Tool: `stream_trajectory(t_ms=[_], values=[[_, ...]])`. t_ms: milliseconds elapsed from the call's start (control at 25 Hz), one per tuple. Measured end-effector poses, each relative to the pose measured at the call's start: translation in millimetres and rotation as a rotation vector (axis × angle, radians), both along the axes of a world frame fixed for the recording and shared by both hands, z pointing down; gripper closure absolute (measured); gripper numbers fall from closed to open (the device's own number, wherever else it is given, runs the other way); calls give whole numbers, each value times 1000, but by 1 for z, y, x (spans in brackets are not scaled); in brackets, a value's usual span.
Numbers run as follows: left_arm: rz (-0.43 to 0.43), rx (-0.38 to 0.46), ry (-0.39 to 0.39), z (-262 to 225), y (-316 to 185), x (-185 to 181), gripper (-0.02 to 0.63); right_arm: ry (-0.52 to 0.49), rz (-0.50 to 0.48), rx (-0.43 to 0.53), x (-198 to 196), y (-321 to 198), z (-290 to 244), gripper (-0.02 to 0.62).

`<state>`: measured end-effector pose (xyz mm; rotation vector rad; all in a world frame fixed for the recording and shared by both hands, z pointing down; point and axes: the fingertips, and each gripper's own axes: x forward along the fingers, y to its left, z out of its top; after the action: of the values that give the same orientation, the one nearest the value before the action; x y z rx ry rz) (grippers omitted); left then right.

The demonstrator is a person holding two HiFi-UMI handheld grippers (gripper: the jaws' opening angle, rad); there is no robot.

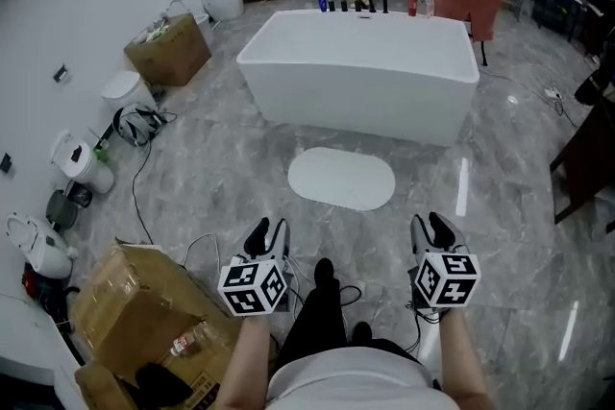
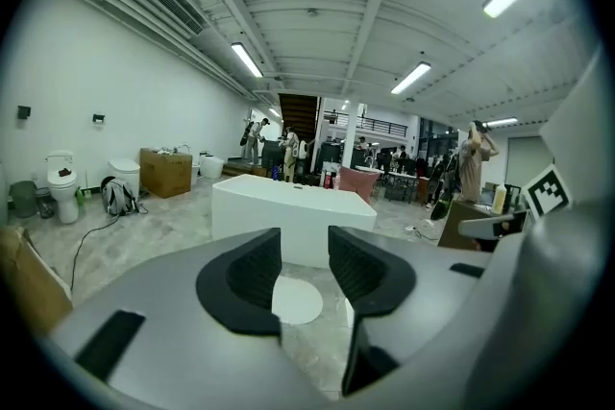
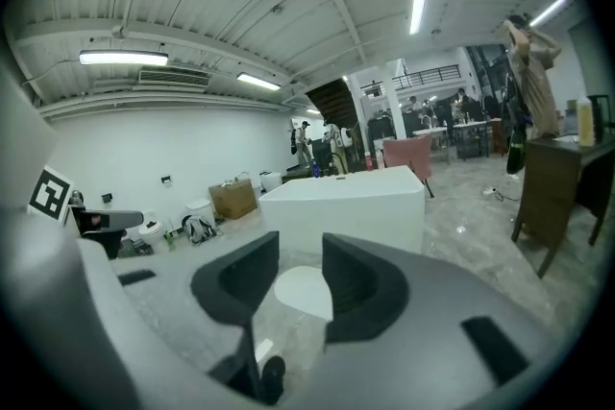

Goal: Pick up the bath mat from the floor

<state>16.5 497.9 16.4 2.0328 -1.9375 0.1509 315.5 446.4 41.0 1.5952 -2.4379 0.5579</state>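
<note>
A white oval bath mat lies flat on the grey marble floor in front of a white bathtub. My left gripper and right gripper are held level, well short of the mat, one to each side of the person's legs. Each stands open with nothing between its jaws. Through the gap of the left gripper I see the bath mat beyond, and likewise the bath mat past the right gripper.
A cardboard box sits at the near left, with toilets, a cable and another box along the left wall. A pink chair stands behind the tub. Dark furniture lines the right edge.
</note>
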Motion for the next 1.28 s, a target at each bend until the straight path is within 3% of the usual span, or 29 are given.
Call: stream_trajectory(t_ms=[360,960,1280], values=[[37,-51,10,30,-86,-27,434,14,61,4,-23,-77,16,469],[79,-132,70,62,-340,-180,397,41,157,-77,-161,-317,23,469],[98,-170,120,83,-416,-230,397,56,148,-117,-215,-374,38,470]])
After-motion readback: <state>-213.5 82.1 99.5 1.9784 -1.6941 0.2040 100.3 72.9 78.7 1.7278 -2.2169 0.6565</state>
